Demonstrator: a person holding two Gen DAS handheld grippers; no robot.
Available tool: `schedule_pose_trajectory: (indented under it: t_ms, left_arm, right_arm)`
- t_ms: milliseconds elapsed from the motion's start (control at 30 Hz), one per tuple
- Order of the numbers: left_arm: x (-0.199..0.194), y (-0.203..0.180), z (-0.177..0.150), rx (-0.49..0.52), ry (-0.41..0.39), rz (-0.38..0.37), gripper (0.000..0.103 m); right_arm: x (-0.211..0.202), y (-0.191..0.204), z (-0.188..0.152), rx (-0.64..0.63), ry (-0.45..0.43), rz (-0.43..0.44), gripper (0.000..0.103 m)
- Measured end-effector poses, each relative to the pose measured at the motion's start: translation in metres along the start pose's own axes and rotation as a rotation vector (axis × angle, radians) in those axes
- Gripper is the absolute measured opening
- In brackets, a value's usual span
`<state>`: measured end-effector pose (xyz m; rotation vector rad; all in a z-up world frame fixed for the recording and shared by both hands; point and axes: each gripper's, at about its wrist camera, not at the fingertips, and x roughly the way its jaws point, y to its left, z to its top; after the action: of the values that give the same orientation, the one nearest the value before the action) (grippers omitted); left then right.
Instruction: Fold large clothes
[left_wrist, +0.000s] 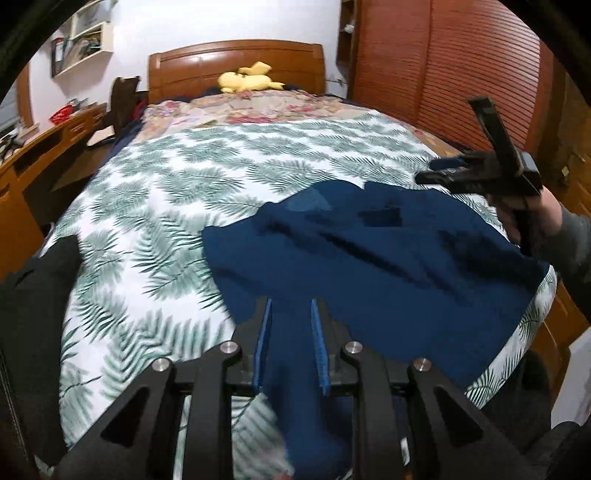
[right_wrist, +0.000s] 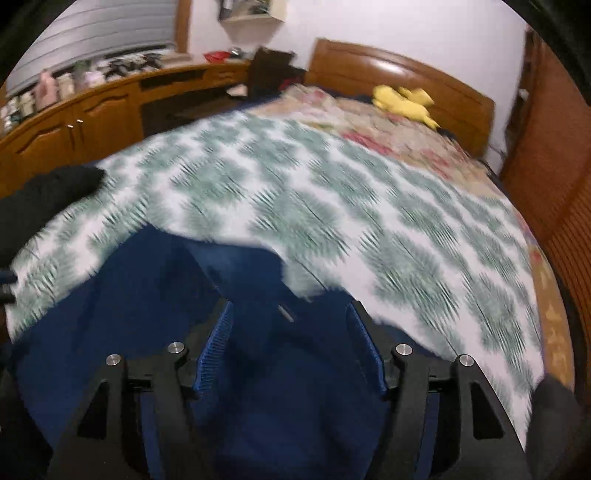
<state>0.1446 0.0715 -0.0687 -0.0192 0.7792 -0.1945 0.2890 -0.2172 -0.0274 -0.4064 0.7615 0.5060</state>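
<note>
Item one: dark navy-blue cloth garment (left_wrist: 388, 258), lying rumpled on the near part of the white bedspread with green fern-leaf print (left_wrist: 166, 177), which I take as landmark.

Item two: my left gripper (left_wrist: 291, 317), blue-padded jaws drawn close, pinching a fold of the garment at the bedspread's near edge.

Item three: my right gripper (right_wrist: 291, 332), jaws spread wide above the garment, pads clear of the cloth.

Item four: yellow plush toy (left_wrist: 247, 79), beyond the bedspread's far end, by the wooden headboard (left_wrist: 236, 59).

Item five: black cloth (left_wrist: 40, 277), at the bedspread's left edge.
</note>
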Motion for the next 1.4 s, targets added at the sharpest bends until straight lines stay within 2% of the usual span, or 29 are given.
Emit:
schedule_pose_trajectory:
  t_ms: [100,233,333,433,667,833,967,1000,1067,1133,1167,1233,1400]
  left_arm:
    - [0.02,-0.016,0.011,0.023,0.028,-0.02,0.019]
    - [0.036,-0.037,0.025,0.06,0.038,-0.033,0.019]
    - [0.048,-0.051,0.038,0.081,0.041,-0.039,0.02]
    - [0.059,-0.059,0.045,0.087,0.05,-0.039,0.02]
    - [0.08,-0.069,0.046,0.072,0.079,-0.023,0.02]
    - [0.09,-0.063,0.035,0.039,0.115,-0.003,0.02]
    - [0.1,-0.056,0.026,0.023,0.148,0.017,0.02]
    - [0.102,-0.054,0.023,0.02,0.155,0.021,0.02]
    - [0.103,-0.052,0.018,0.016,0.162,0.023,0.02]
    - [0.102,-0.05,0.014,0.015,0.17,0.025,0.02]
    - [0.101,-0.049,0.013,0.014,0.17,0.025,0.02]
    - [0.097,-0.047,0.012,0.012,0.167,0.026,0.02]
    - [0.087,-0.043,0.012,0.007,0.15,0.018,0.02]
  right_arm:
    - [0.0,-0.04,-0.032,0.061,0.054,-0.047,0.065]
    - [0.008,-0.086,-0.059,0.158,0.107,-0.054,0.064]
    - [0.013,-0.113,-0.068,0.218,0.112,-0.045,0.064]
    - [0.014,-0.123,-0.068,0.241,0.09,-0.014,0.064]
    - [0.025,-0.089,-0.039,0.194,0.035,0.146,0.063]
    - [0.033,-0.04,-0.025,0.177,0.033,0.322,0.056]
    - [0.039,-0.007,-0.016,0.143,0.04,0.415,0.048]
    - [0.043,0.001,-0.014,0.133,0.05,0.432,0.043]
    - [0.05,0.011,-0.012,0.111,0.073,0.441,0.033]
    - [0.06,0.018,-0.01,0.091,0.108,0.432,0.009]
    - [0.063,0.019,-0.009,0.083,0.11,0.428,0.005]
    - [0.061,0.021,-0.004,0.069,0.075,0.425,0.002]
    - [0.059,0.014,0.027,0.093,-0.02,0.305,0.001]
